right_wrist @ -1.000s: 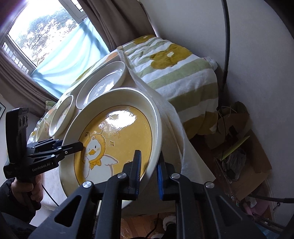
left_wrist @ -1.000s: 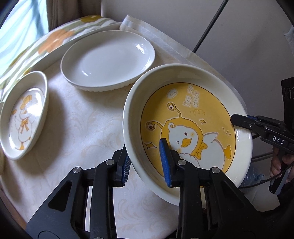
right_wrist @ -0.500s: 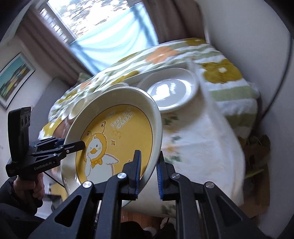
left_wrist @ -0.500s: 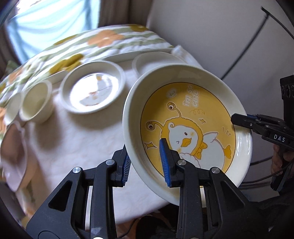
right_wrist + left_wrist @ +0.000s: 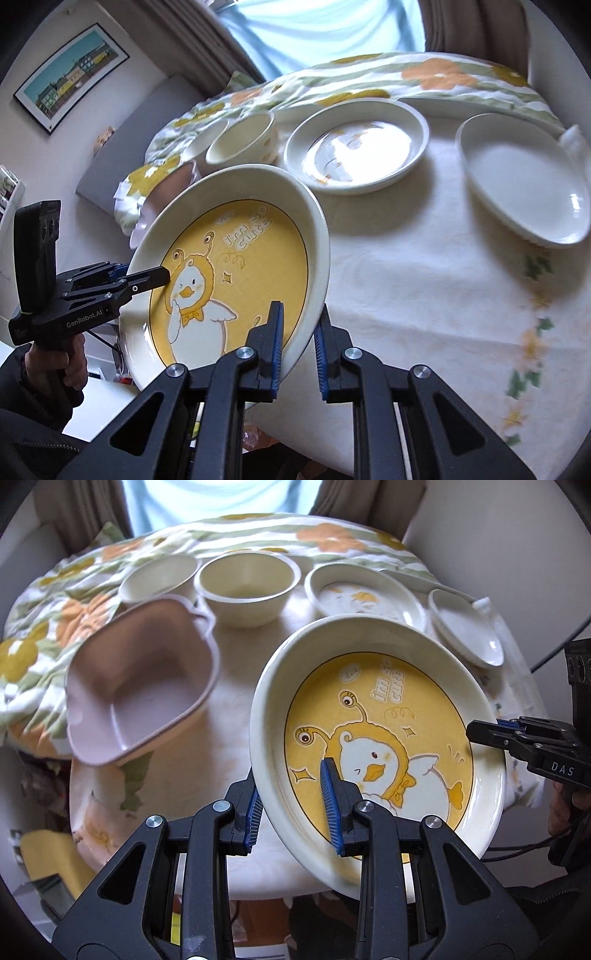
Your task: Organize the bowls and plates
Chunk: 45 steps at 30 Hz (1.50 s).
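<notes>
A large cream plate (image 5: 376,746) with a yellow cartoon duck hangs tilted above the table, held from both sides. My left gripper (image 5: 291,797) is shut on its near-left rim, and my right gripper (image 5: 298,325) is shut on the opposite rim. Across the plate, the left wrist view shows the right gripper (image 5: 476,734) at the plate's right edge. The right wrist view has the same plate (image 5: 229,280) with the left gripper (image 5: 159,275) on its left edge. Farther back on the table lie a small duck plate (image 5: 365,598) and a plain white plate (image 5: 465,627).
A pink square dish (image 5: 140,679) sits at the left of the round table (image 5: 424,295). Two cream bowls (image 5: 247,587) (image 5: 159,578) stand behind it. A flowered blanket (image 5: 258,531) lies along the far side. A hand (image 5: 55,362) grips the left tool.
Both grippers have carried the duck plate sideways along the table and rolled. The bowls and the pink dish have come into view. Both grips are unchanged.
</notes>
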{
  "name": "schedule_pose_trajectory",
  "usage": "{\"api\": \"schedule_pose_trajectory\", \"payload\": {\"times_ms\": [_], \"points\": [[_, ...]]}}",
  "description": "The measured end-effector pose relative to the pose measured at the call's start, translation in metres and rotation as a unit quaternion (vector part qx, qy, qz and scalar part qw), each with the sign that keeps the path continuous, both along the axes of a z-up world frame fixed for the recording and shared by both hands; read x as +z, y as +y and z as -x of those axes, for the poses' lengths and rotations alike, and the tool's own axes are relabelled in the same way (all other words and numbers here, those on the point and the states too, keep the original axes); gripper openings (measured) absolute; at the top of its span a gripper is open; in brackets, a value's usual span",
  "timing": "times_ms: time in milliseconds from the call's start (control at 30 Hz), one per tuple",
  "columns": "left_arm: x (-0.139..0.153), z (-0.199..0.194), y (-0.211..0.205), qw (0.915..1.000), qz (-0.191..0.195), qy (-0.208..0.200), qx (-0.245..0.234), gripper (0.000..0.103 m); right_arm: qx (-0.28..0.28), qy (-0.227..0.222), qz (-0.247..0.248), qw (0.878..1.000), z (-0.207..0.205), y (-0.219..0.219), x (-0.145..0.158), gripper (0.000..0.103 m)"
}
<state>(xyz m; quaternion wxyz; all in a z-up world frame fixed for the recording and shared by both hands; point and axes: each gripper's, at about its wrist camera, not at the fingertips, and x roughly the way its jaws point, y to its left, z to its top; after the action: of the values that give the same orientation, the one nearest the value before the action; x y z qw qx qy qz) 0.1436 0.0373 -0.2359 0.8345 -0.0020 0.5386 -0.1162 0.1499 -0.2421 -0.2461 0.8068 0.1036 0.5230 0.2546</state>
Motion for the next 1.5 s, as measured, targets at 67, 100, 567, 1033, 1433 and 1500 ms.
{"api": "schedule_pose_trajectory", "payload": {"times_ms": [67, 100, 567, 1033, 1433, 1500], "points": [[-0.013, -0.001, 0.013, 0.9999, 0.003, 0.010, 0.008, 0.025, 0.007, 0.007, 0.003, 1.000, -0.001, 0.015, -0.010, 0.014], [-0.020, -0.002, 0.018, 0.9998, 0.003, 0.015, 0.011, 0.025, 0.008, 0.010, 0.004, 1.000, -0.002, 0.023, -0.015, 0.014], [-0.057, -0.010, 0.049, 0.9997, 0.015, 0.018, 0.003, 0.025, 0.007, 0.004, 0.013, 1.000, -0.005, 0.037, -0.037, 0.014], [-0.058, -0.014, 0.030, 0.9995, -0.027, 0.011, -0.016, 0.040, 0.013, -0.004, 0.045, 0.999, -0.005, 0.045, -0.033, 0.026], [-0.054, 0.002, 0.011, 0.9980, -0.062, -0.008, -0.002, 0.070, 0.024, -0.010, 0.034, 0.999, -0.002, 0.046, -0.028, 0.045], [-0.045, 0.008, 0.010, 0.9978, -0.064, -0.012, 0.014, 0.070, 0.031, -0.016, 0.034, 0.999, 0.000, 0.042, -0.021, 0.045]]}}
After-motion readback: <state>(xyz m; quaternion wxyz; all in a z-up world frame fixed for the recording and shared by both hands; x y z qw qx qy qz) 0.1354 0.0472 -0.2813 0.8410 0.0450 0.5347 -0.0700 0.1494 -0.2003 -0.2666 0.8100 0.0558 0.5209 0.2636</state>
